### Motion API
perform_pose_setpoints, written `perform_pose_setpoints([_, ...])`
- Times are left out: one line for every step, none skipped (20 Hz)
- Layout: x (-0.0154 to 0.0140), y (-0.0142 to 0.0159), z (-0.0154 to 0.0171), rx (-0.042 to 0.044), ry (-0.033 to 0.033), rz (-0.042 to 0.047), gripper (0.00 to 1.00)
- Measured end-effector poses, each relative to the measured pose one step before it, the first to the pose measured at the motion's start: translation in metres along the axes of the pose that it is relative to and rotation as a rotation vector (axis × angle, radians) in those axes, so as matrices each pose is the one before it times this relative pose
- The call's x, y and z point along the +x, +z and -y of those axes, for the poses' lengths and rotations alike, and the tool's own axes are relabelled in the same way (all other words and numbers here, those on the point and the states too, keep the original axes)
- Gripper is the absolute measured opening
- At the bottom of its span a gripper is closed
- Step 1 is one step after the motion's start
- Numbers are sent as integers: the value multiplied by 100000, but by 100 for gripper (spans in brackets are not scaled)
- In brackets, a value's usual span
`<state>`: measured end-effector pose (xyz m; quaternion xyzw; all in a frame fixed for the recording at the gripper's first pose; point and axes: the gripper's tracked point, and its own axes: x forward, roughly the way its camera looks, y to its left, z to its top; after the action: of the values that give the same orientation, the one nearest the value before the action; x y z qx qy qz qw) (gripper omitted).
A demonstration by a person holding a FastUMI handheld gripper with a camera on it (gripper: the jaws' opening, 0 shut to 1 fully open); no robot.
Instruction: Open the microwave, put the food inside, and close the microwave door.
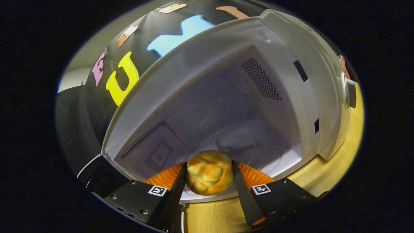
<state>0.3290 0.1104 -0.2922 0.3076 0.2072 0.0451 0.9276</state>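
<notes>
A golden bread roll (209,172) sits between my two fingers, and my gripper (209,171) is shut on it, both fingers pressing its sides. Just ahead stands the white microwave (310,64) with its cavity (223,106) open. The roll hangs at the front lip of the cavity floor, above the round turntable (239,142) that lies beyond it. The microwave's dark door (97,174) is swung out beside my left finger, partly hidden by it. The whole scene appears tilted.
The microwave stands on a light wooden table (317,174). Its control panel with a knob (351,92) is on the far side of the cavity opening. Vent grilles mark the cavity's side walls.
</notes>
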Motion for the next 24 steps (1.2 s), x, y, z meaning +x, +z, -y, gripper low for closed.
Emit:
perform_pose_setpoints([234,-90,196,-243,-653,116,80])
perform_pose_setpoints([262,49,283,-490,-1256,428,80])
perform_pose_setpoints([330,-99,245,-854,-981,434,80])
perform_pose_setpoints([339,-169,130,107,-737,-43,82])
perform_pose_setpoints([181,89,-71,819,-99,258,83])
perform_pose_setpoints([227,268,-9,-160,-109,568,88])
perform_pose_setpoints([-453,3,-88,-934,-451,335,90])
perform_pose_setpoints([-305,13,-22,-1356,-196,84,90])
perform_pose_setpoints([-327,121,-216,-1519,465,-144,90])
perform_pose_setpoints([-377,201,-234,-1737,390,-314,90])
perform_pose_setpoints([-586,61,-83,-1800,467,-311,90])
perform_pose_setpoints([-676,241,-199,-1844,638,-4,90])
perform_pose_setpoints([-778,147,-224,-1712,502,-133,90])
perform_pose_setpoints([-1021,449,-439,-1293,1151,372,91])
perform_pose_setpoints([-1140,576,-717,-1434,1481,635,91])
perform_pose_setpoints([-1296,620,-663,-1755,1386,1000,91])
perform_pose_setpoints([-1332,696,-692,-2036,1550,1831,90])
perform_pose_setpoints([-1325,861,-676,-2583,1476,2111,90])
perform_pose_setpoints([-1247,614,-498,-2640,659,1118,90])
perform_pose_setpoints([-1237,692,-421,-2272,948,770,90])
perform_pose_setpoints([-1339,673,-472,-1885,748,1111,91])
perform_pose_setpoints([-1319,806,-458,-1813,830,1409,91])
perform_pose_setpoints([-1322,672,-380,-1758,668,1277,91])
perform_pose_setpoints([-1291,501,-396,-1616,958,1006,90])
